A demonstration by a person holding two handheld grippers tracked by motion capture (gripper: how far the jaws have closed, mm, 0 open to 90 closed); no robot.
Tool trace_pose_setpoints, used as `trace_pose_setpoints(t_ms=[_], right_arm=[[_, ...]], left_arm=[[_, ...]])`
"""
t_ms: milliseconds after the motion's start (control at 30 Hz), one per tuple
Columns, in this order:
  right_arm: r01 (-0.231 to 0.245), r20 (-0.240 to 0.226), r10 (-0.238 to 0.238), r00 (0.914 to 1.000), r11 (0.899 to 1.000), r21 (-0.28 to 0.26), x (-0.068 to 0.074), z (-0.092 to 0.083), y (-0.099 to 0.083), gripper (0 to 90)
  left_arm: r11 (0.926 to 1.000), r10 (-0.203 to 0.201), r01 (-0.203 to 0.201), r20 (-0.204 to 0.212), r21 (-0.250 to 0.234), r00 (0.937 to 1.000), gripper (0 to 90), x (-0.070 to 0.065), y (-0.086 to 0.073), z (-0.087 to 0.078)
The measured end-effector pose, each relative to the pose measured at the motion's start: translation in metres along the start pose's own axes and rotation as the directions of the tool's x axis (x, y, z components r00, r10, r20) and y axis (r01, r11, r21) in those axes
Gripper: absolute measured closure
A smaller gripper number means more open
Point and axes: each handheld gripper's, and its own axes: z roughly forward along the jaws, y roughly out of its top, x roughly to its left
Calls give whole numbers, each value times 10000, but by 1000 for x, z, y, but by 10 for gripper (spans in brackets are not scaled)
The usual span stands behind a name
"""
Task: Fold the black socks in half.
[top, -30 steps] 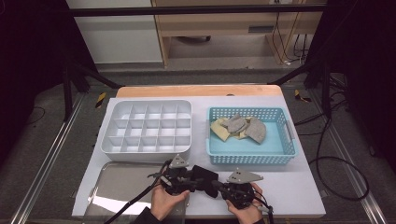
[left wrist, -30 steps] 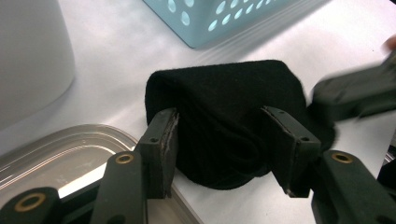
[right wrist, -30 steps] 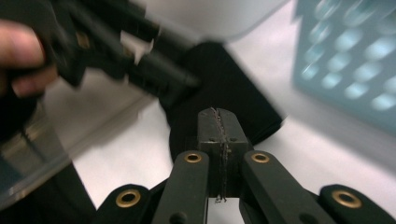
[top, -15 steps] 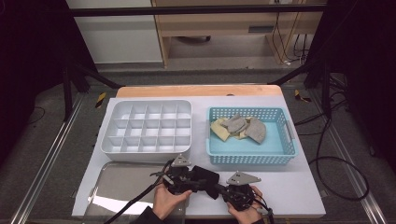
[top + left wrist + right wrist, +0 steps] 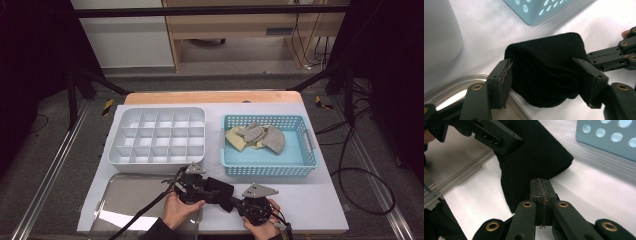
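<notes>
Folding work at lower centre of the high view: black sock (image 5: pixel 220 190) lies on the white surface (image 5: pixel 320 210). Left hand-held gripper (image 5: pixel 546 82), jaws just widened, straddles it; right hand-held gripper (image 5: pixel 541 192) pinches its edge (basket (image 5: pixel 305 167) socks (image 5: pixel 256 136) await, organizer (image 5: pixel 156 136) unfilled).

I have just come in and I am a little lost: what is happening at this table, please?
A person works a black folded cloth with two hand-held grippers at the near edge of the table. The right gripper is shut at the cloth's edge. The left gripper straddles the fold; its jaws have just been opening. Behind stand a white divided tray and a blue basket of grey and yellowish cloths.
</notes>
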Motion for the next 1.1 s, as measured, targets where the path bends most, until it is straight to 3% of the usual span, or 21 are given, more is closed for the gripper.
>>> trace_pose_setpoints(t_ms=[233,467,633,867,933,1000,1100], right_arm=[[-41,26,41,10000,10000,59,0,0,1,900],[-20,70,19,10000,10000,56,0,1,1,900],[-40,100,40,9999,10000,42,1,1,1,900],[-23,83,23,10000,10000,-9,0,0,1,900],[-45,87,47,10000,9997,-224,-1,-5,2,900],[-88,66,93,9999,9970,-765,-1,-15,6,900],[96,-298,-130,9995,9936,-1122,4,-15,11,900]], left_arm=[[9998,-188,188,323,-22,9993,401,-1,-2,3],[9997,-177,187,561,-180,9983,612,-7,-1,-2],[9981,-301,333,628,-512,9976,697,-7,-1,-3],[9974,-130,162,458,-698,9989,723,-9,-2,-4],[9974,-126,155,415,-707,9991,725,-9,-3,-4],[9975,-64,89,358,-704,9993,724,-9,-3,-3],[9978,-28,50,346,-660,9994,722,-8,-3,-3]])
